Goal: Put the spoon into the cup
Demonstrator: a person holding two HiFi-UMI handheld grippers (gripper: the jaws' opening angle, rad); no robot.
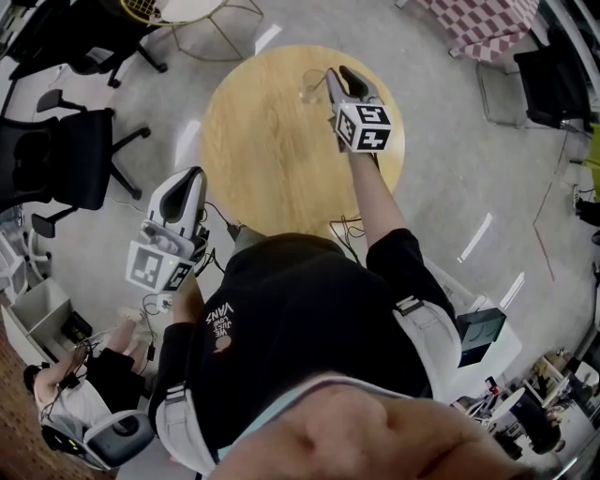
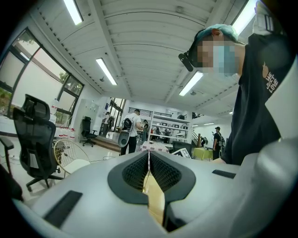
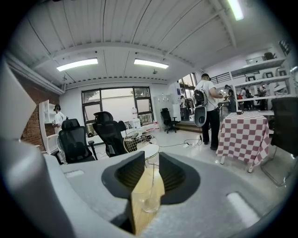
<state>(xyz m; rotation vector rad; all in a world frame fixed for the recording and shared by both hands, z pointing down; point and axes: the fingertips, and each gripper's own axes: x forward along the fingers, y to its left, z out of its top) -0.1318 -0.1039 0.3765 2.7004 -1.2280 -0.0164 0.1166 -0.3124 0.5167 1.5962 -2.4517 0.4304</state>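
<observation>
A clear glass cup (image 1: 311, 86) stands on the far side of the round wooden table (image 1: 272, 150). In the right gripper view the cup (image 3: 150, 201) sits low in the gap between the jaws, and a thin spoon handle (image 3: 153, 179) rises out of it. My right gripper (image 1: 337, 71) hovers just right of the cup; its jaws (image 3: 150, 158) are slightly apart and touch nothing. Off the table's left edge, over the floor, my left gripper (image 1: 194, 173) is shut and empty, its tips (image 2: 149, 155) meeting. The head view does not show the spoon clearly.
Black office chairs (image 1: 66, 155) stand left of the table. A wire-frame stool (image 1: 202, 23) and a checkered-cloth table (image 1: 483, 23) lie beyond it. Cables run over the floor near the table's near edge (image 1: 220, 230). People stand farther back in the room (image 3: 207, 109).
</observation>
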